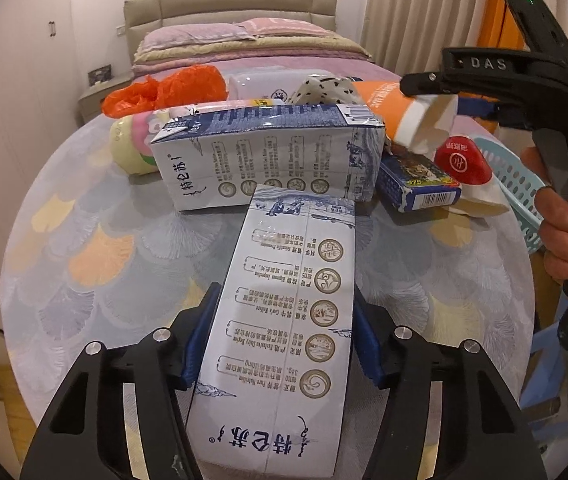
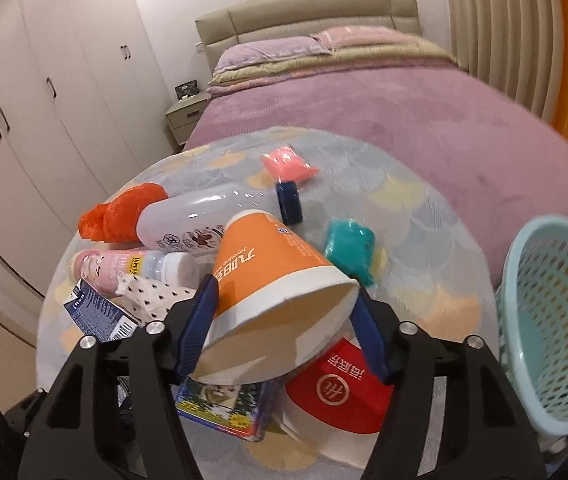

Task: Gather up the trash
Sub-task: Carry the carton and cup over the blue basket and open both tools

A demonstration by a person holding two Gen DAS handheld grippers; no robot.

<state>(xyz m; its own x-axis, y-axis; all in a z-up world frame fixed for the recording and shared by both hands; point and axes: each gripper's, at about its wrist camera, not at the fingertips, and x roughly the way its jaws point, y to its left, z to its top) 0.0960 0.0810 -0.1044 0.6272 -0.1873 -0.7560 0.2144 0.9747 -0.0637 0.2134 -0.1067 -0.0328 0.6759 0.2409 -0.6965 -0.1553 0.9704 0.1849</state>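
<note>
My left gripper (image 1: 284,336) is shut on a white-and-blue milk carton (image 1: 288,300) that lies lengthwise between its blue pads (image 1: 203,332) on the round table (image 1: 95,264). A second milk carton (image 1: 267,156) lies crosswise just beyond it. My right gripper (image 2: 284,328) is shut on an orange paper cup (image 2: 271,276), whose white rim is squashed between the pads; in the left wrist view the right gripper (image 1: 430,98) holds the orange cup (image 1: 388,104) above the pile. A light blue mesh basket (image 2: 556,320) stands at the table's right edge.
Under the cup lie a red cup (image 2: 340,392) and a small blue box (image 2: 223,404). Further back are a white bottle (image 2: 203,220), an orange plastic bag (image 2: 123,212), a pink bottle (image 2: 119,264), a teal packet (image 2: 350,248) and a pink packet (image 2: 288,164). A bed (image 2: 404,120) stands behind.
</note>
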